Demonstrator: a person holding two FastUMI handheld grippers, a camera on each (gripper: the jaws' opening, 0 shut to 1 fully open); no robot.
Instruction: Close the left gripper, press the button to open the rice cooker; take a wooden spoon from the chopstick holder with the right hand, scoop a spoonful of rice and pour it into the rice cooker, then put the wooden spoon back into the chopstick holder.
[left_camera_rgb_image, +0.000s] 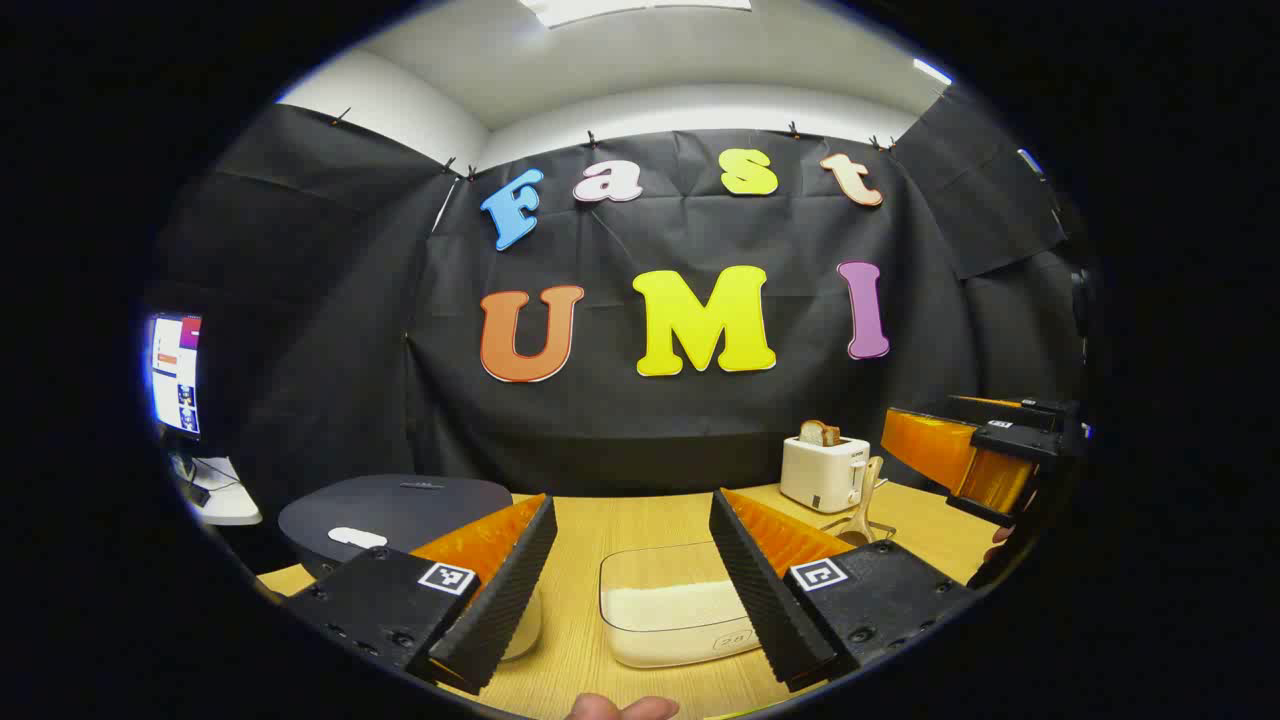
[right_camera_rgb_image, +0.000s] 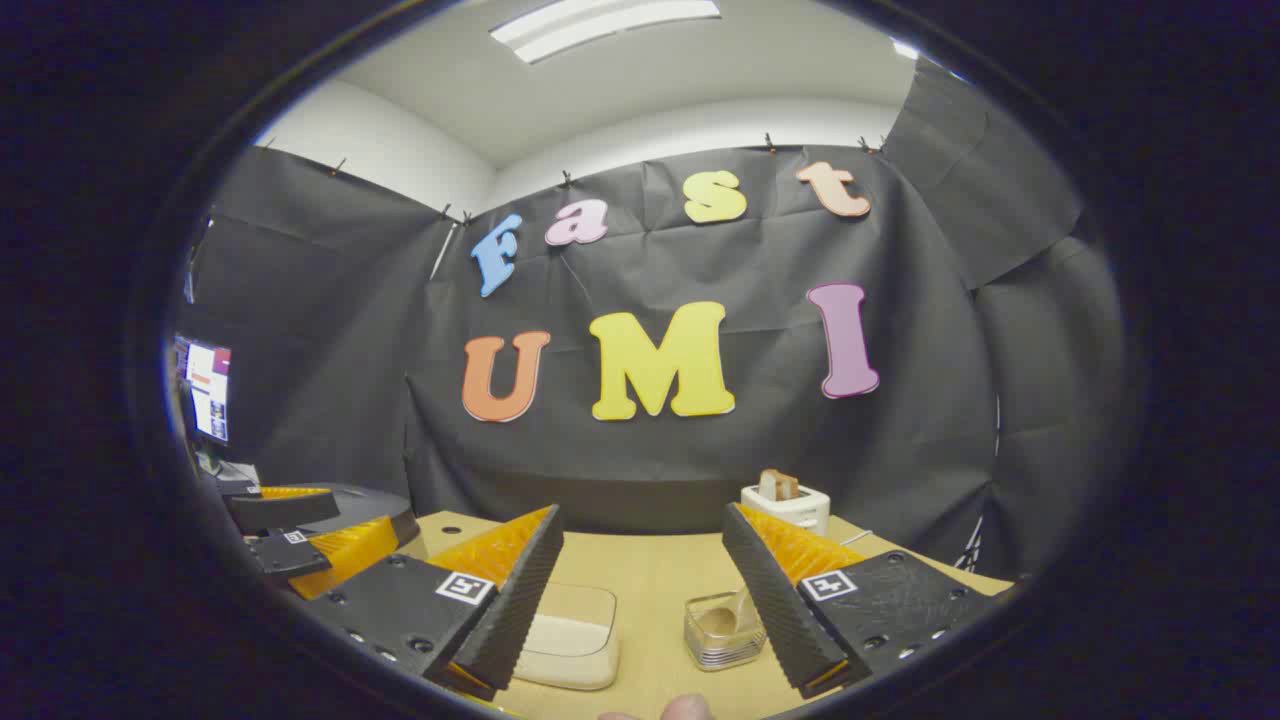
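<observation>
Both sets of jaws stand spread wide with nothing between them. The left gripper (left_camera_rgb_image: 630, 590) hangs above the near edge of the bench (left_camera_rgb_image: 650, 515), its jaws framing the rice container (left_camera_rgb_image: 672, 612), a clear shallow tub with a layer of white rice in the bottom; judged from the task, these jaws have yet to be brought together for the button press. The rice cooker (left_camera_rgb_image: 395, 515), dark, lid down, sits at the bench's left end, just beyond the left finger, so the press is a short reach leftward. The right gripper (right_camera_rgb_image: 640, 600) is likewise released, with the chopstick holder (right_camera_rgb_image: 722, 630), a small clear cup, just inside its right finger; the wooden spoon (right_camera_rgb_image: 738, 610) stands in it, handle leaning up, presumably kept upright so it can be pinched from above. In the left gripper view the spoon's handle rises in front of the toaster (left_camera_rgb_image: 822, 472), which sits at the back right, well apart from the working items. A monitor (left_camera_rgb_image: 176, 372) stands off the bench to the left. Count: two grippers, one cooker, one rice tub, one holder, one spoon visible, one toaster carrying bread. No task step looks done yet.
</observation>
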